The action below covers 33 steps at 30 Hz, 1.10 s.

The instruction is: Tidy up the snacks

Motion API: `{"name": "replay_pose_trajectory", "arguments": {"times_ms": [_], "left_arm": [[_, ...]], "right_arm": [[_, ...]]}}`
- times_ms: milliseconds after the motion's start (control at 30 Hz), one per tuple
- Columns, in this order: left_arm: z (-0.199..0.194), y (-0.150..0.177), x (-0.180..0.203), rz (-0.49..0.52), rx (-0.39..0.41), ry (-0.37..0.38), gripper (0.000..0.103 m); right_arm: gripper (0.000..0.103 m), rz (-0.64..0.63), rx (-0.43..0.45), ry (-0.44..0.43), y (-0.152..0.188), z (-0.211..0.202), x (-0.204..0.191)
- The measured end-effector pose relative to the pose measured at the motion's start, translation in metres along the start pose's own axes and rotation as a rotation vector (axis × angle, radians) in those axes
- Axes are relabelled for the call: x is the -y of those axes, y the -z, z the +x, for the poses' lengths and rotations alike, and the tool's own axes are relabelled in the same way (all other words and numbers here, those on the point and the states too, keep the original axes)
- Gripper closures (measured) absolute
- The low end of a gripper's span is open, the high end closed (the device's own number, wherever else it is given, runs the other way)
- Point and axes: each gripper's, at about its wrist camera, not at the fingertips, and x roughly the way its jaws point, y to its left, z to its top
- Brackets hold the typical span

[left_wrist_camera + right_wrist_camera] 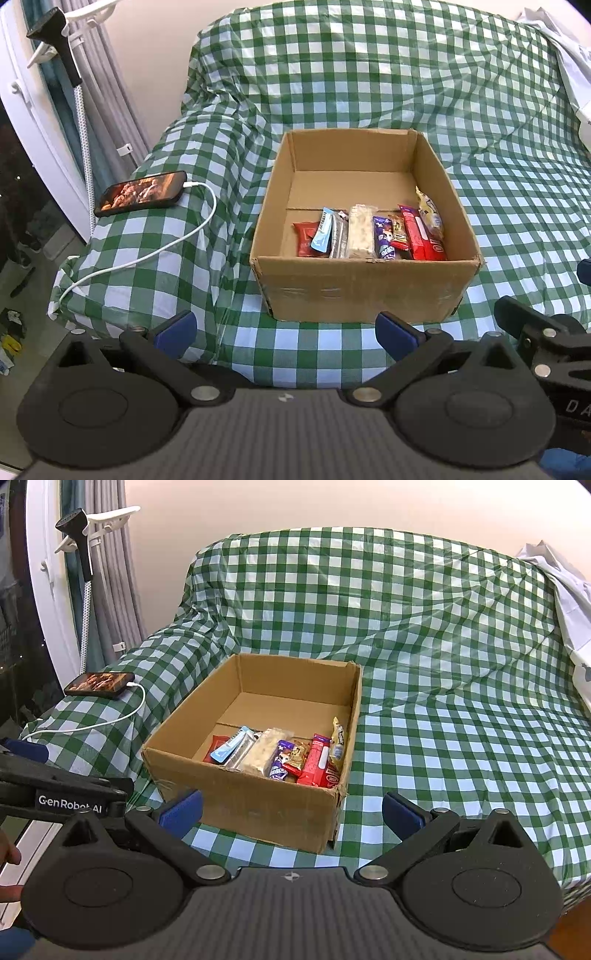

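An open cardboard box sits on a sofa under a green checked cloth. Several snack packs stand in a row along its near wall: a red pack, a light blue bar, a white bar, a purple pack and a red box. My left gripper is open and empty, in front of the box. My right gripper is open and empty, in front of the box's near right corner.
A phone with a lit screen lies on the sofa arm at left, its white cable trailing down. A clothes steamer stand is by the window. White cloth lies on the sofa's right end.
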Motion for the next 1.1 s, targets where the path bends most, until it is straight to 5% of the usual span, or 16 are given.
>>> {"name": "replay_pose_trajectory", "arguments": {"times_ms": [533,733,1100], "left_arm": [[0.0,-0.001,-0.004,-0.061,-0.015,0.034,0.0],[0.002,-0.001,-0.01,-0.129,-0.051,0.127,0.0],[0.012,0.002,-0.013,-0.139,-0.122,0.065,0.0]], "right_arm": [[0.001,0.001,-0.002,-0.001,0.0,0.001,0.0],[0.001,0.003,-0.004,-0.003,0.001,0.002,0.001],[0.001,0.006,-0.006,-0.006,0.003,0.003,0.0]]}}
